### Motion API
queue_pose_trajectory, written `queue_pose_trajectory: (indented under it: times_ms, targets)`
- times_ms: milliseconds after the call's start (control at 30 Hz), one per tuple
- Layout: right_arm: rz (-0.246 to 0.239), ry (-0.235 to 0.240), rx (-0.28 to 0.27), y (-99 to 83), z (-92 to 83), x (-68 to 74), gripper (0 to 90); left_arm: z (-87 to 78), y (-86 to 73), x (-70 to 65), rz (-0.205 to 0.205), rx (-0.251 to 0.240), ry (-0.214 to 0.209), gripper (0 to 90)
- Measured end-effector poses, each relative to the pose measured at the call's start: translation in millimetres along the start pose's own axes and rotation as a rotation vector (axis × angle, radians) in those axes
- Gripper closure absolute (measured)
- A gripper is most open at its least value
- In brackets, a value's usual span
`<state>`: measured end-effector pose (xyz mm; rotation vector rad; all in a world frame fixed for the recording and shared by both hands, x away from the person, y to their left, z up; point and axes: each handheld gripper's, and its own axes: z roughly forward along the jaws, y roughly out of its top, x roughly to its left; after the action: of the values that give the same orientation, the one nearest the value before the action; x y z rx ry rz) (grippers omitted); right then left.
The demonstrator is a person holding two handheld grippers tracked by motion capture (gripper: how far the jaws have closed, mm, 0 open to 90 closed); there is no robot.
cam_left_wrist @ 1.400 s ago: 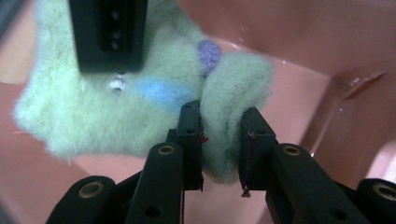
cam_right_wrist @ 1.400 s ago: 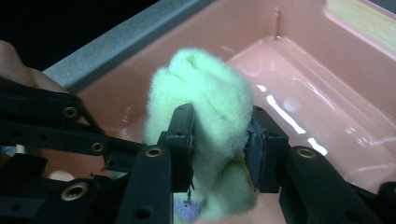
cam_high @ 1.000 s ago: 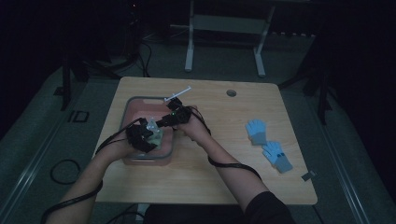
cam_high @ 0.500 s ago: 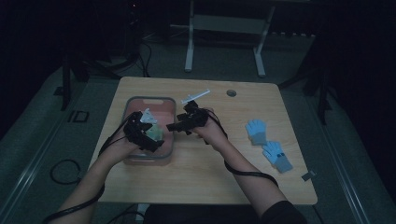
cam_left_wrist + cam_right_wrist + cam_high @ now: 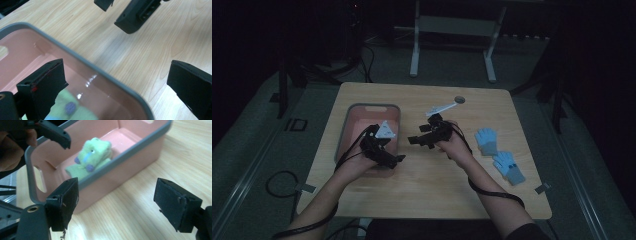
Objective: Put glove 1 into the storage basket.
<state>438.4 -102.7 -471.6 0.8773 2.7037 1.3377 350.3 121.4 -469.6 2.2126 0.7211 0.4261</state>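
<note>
A pink bin with a grey rim (image 5: 346, 131) stands on the left half of the wooden table. In it lies a green knitted glove with purple spots (image 5: 91, 157), also at the bottom of the left gripper view (image 5: 67, 110). My left gripper (image 5: 392, 159) hovers over the bin's near right corner. Its jaws have just been opening and stand wide, one over the bin, one over the table (image 5: 117, 85), with nothing between them. My right gripper (image 5: 416, 139) is to the right of the bin and faces it. Its jaws have also just been opening and hold nothing (image 5: 120, 203).
Two blue gloves (image 5: 486, 140) (image 5: 509, 169) lie on the table's right side. A round hole (image 5: 459, 100) sits near the far edge. Black cables trail from both grippers. A metal frame (image 5: 452, 25) stands on the floor beyond the table.
Both grippers were over the bin a second ago. Both have moved right, away from the glove. The right one is now off the bin. The green glove stays in the bin.
</note>
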Motion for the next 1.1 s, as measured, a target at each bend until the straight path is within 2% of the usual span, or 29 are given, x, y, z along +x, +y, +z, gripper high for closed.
queue_pose_trajectory:
  times_ms: [100, 233, 300, 433, 467, 533, 700, 733, 800, 833, 867, 933, 967, 1100]
  targets:
    - [-0.011, -0.008, -0.01, -6.0, -7.5, -3.2, 20.2, 2.0, 2.4, -5.8, 0.006, -0.019, 0.006, 2.1]
    - [-0.015, 0.0, 0.015, -17.1, -13.0, -6.9, 21.4, 6.0, 6.0, -14.2, 0.033, -0.038, -0.003, 2.1]
    - [-0.015, -0.011, 0.025, -23.4, -15.9, -8.6, 21.0, 8.2, 6.9, -16.1, 0.027, -0.05, -0.031, 2.1]
    - [0.005, -0.021, 0.012, -34.7, -24.3, -12.5, 18.0, 12.7, 8.2, -19.3, 0.02, -0.055, -0.047, 2.1]
    - [0.024, -0.023, 0.015, -37.9, -28.0, -13.7, 23.2, 14.6, 8.9, -20.8, 0.021, -0.056, -0.058, 2.1]
    - [0.05, -0.016, 0.018, -42.5, -33.0, -16.1, 23.5, 19.3, 11.1, -26.9, 0.034, -0.057, -0.074, 2.1]
    - [0.035, -0.038, -0.005, -53.1, -42.7, -20.9, 16.0, 25.2, 14.3, -35.8, 0.043, -0.067, -0.081, 2.1]
    - [0.05, -0.051, -0.021, -58.3, -48.8, -24.3, 14.5, 28.7, 15.9, -41.5, 0.057, -0.07, -0.076, 2.1]
    - [0.05, -0.058, -0.028, -60.1, -51.0, -25.0, 14.5, 28.7, 15.9, -41.5, 0.057, -0.07, -0.076, 2.1]
    - [0.04, -0.102, -0.039, -65.3, -56.6, -26.3, 14.0, 32.9, 17.4, -47.7, 0.065, -0.071, -0.079, 2.1]
    - [0.032, -0.12, -0.043, -67.8, -58.6, -27.0, 14.0, 36.4, 18.3, -53.3, 0.064, -0.077, -0.086, 2.1]
    - [0.03, -0.133, -0.045, -70.3, -60.7, -27.6, 13.5, 38.0, 18.6, -55.7, 0.067, -0.078, -0.093, 2.1]
    - [0.021, -0.161, -0.051, -75.2, -65.2, -28.6, 13.0, 41.8, 19.2, -60.6, 0.069, -0.079, -0.095, 2.1]
    - [0.012, -0.172, -0.052, -83.3, -73.5, -31.3, 15.8, 46.1, 19.8, -66.4, 0.069, -0.087, -0.108, 2.0]
